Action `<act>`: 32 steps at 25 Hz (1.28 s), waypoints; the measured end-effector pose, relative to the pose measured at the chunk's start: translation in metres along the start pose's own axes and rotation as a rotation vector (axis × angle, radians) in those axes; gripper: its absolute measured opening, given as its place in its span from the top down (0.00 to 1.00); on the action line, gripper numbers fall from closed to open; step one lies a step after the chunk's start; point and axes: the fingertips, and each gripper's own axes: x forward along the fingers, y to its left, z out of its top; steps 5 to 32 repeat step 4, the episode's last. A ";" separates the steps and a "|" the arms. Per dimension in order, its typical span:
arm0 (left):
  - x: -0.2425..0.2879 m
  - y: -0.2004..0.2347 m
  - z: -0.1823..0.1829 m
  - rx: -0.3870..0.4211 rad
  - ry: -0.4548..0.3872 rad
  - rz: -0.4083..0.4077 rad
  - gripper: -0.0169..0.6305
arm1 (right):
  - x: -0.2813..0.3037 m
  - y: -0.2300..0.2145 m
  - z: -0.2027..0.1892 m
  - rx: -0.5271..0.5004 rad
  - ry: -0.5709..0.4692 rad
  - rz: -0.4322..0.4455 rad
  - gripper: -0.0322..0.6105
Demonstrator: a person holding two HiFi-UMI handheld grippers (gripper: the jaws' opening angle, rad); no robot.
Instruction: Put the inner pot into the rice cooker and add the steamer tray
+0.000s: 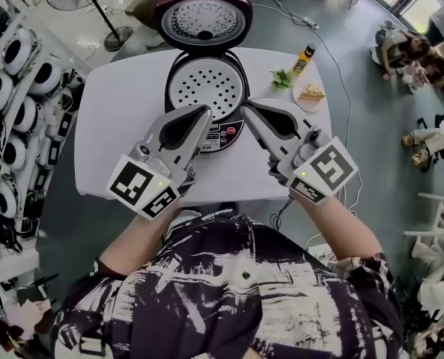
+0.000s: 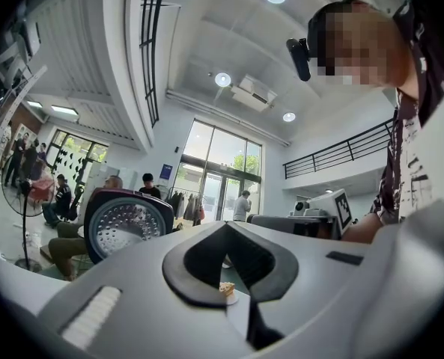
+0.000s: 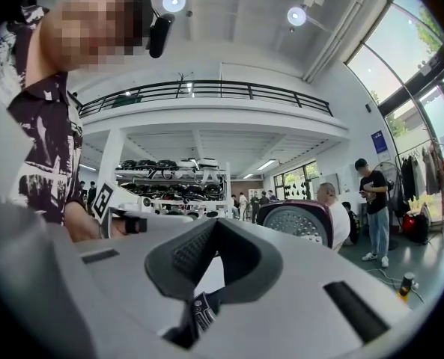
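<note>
The perforated steamer tray already sits inside the open rice cooker. The left gripper and right gripper hover at the cooker's front, jaws pinched together, empty. Best to draw both back level, without nudging the cooker.

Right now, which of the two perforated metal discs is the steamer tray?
The nearer one is the steamer tray, lying flat in the cooker. The other disc is mounted under the raised lid behind it.
</note>
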 end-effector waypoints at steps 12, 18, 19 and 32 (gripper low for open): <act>0.000 -0.003 -0.002 0.000 0.002 -0.004 0.97 | -0.002 0.002 -0.001 0.006 -0.003 0.005 0.96; 0.000 -0.003 -0.002 0.000 0.002 -0.004 0.97 | -0.002 0.002 -0.001 0.006 -0.003 0.005 0.96; 0.000 -0.003 -0.002 0.000 0.002 -0.004 0.97 | -0.002 0.002 -0.001 0.006 -0.003 0.005 0.96; 0.000 -0.003 -0.002 0.000 0.002 -0.004 0.97 | -0.002 0.002 -0.001 0.006 -0.003 0.005 0.96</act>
